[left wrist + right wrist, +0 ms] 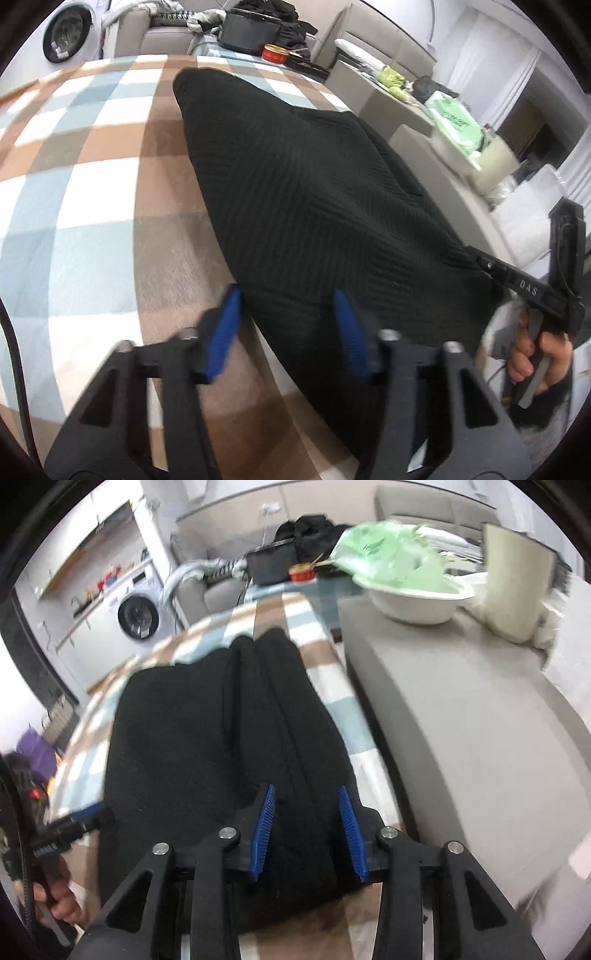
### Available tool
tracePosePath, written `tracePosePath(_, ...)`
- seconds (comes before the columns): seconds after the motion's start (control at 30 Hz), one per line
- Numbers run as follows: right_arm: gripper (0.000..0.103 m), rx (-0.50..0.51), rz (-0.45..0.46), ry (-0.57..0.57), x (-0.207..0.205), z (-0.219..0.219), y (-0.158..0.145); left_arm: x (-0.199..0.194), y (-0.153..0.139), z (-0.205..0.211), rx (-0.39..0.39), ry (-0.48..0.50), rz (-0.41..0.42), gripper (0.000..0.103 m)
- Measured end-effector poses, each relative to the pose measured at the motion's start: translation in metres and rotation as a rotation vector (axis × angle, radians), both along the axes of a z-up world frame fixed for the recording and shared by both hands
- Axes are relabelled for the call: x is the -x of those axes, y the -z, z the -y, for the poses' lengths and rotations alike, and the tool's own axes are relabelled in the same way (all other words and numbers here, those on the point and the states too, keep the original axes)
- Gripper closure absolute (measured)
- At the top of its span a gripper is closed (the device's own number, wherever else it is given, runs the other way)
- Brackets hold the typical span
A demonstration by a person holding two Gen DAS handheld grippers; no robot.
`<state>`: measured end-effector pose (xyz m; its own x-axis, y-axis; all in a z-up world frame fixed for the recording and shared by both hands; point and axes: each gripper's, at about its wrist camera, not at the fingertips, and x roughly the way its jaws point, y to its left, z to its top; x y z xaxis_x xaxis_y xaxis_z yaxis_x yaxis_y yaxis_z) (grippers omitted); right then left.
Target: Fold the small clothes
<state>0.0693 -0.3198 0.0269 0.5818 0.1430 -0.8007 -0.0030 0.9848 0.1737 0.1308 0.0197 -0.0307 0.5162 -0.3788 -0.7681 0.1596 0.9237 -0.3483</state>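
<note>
Approach to the near hem before a fold, by appearance. Black ribbed garment (314, 206) lies lengthwise along the right edge of the checked blanket (92, 184), a central crease visible. Left gripper (288, 314) and right gripper (306, 812) both stand spread wide, straddling the near edge, gripping nothing. Next: close on both corners.
</note>
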Motion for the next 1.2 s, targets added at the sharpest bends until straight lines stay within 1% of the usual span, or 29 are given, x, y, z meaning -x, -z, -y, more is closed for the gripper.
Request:
tracePosePath(0.03,0.07,0.019,-0.016,-0.015,-0.005,-0.002,0.005,-0.003,0.001,0.001,-0.008,-0.001,-0.002,0.076)
tracePosePath(0.07,0.072,0.019,-0.035,-0.024,-0.008,-0.003,0.01,-0.005,0.001,0.0,-0.013,-0.008,0.002,0.084)
tracePosePath(0.1,0.075,0.008,-0.05,-0.026,-0.009,-0.003,0.014,-0.006,0.0,-0.002,-0.006,-0.014,0.003,0.087)
tracePosePath(0.13,0.075,-0.004,-0.064,-0.027,-0.01,-0.003,0.017,-0.006,0.001,-0.004,0.004,-0.016,0.002,0.088)
tracePosePath(0.3,0.075,-0.06,-0.091,-0.054,-0.002,-0.011,0.019,-0.002,-0.001,-0.024,-0.009,-0.046,0.013,0.09)
tracePosePath(0.43,0.075,-0.103,-0.116,-0.133,0.011,-0.037,0.018,0.013,-0.007,-0.062,-0.029,-0.109,0.017,0.092)
tracePosePath(0.47,0.075,-0.1,-0.126,-0.173,0.016,-0.048,0.018,0.014,-0.008,-0.068,-0.031,-0.121,0.012,0.092)
tracePosePath(0.53,0.074,-0.084,-0.135,-0.216,0.016,-0.058,0.015,0.018,-0.009,-0.079,-0.044,-0.151,0.009,0.092)
tracePosePath(0.6,0.073,-0.076,-0.122,-0.217,0.013,-0.056,0.007,0.018,-0.012,-0.086,-0.046,-0.174,0.013,0.091)
tracePosePath(0.63,0.072,-0.087,-0.101,-0.201,0.009,-0.052,0.002,0.017,-0.014,-0.088,-0.038,-0.175,0.014,0.091)
tracePosePath(0.73,0.067,-0.114,-0.041,-0.149,-0.013,-0.04,-0.011,0.014,-0.018,-0.089,-0.042,-0.166,0.023,0.075)
tracePosePath(0.77,0.066,-0.111,-0.021,-0.133,-0.024,-0.038,-0.014,0.013,-0.02,-0.088,-0.041,-0.163,0.028,0.063)
tracePosePath(0.8,0.062,-0.113,-0.01,-0.126,-0.033,-0.037,-0.016,0.011,-0.021,-0.087,-0.035,-0.162,0.029,0.05)
tracePosePath(0.87,0.061,-0.136,0.005,-0.137,-0.06,-0.041,-0.017,0.006,-0.023,-0.084,-0.016,-0.158,0.023,0.04)
tracePosePath(0.93,0.058,-0.146,0.002,-0.16,-0.085,-0.048,-0.015,0.003,-0.023,-0.082,-0.026,-0.158,0.015,0.032)
tracePosePath(1.0,0.054,-0.144,-0.009,-0.185,-0.108,-0.056,-0.008,0.001,-0.024,-0.081,-0.037,-0.155,0.015,0.02)
tracePosePath(1.1,0.053,-0.13,-0.04,-0.205,-0.134,-0.07,0.005,0.0,-0.026,-0.079,-0.029,-0.143,0.029,0.015)
tracePosePath(1.2,0.049,-0.097,-0.062,-0.205,-0.153,-0.076,0.017,-0.001,-0.026,-0.08,-0.028,-0.137,0.027,0.014)
